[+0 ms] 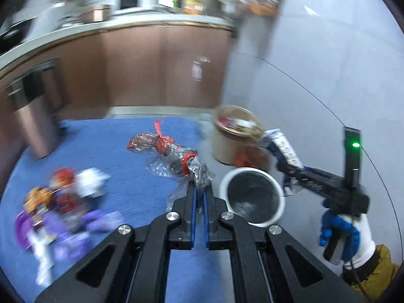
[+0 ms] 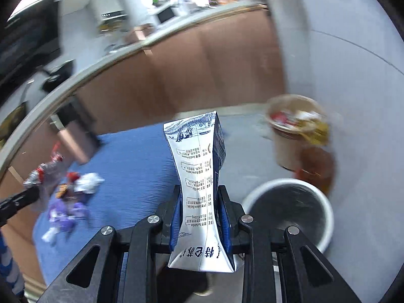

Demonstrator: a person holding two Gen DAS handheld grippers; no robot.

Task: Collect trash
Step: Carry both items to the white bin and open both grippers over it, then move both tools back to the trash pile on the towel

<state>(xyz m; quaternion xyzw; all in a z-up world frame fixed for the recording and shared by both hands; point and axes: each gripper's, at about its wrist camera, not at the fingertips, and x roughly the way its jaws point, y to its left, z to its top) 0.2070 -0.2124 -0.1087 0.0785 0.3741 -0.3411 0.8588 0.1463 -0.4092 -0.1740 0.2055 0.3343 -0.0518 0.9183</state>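
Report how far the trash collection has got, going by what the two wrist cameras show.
Done: nothing visibly binned; the white round bin with its dark liner looks empty, though blurred. In hand: the right gripper clamps a squashed white-and-blue milk carton, and the left gripper pinches crumpled clear plastic wrap with red ties. Left: purple and red wrappers on the blue mat, plus the tan paper cup of scraps.

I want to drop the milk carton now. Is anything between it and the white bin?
Nothing visible blocks it. The right gripper holds the milk carton left of the white bin, whose mouth is open. The paper tub stands behind the bin.
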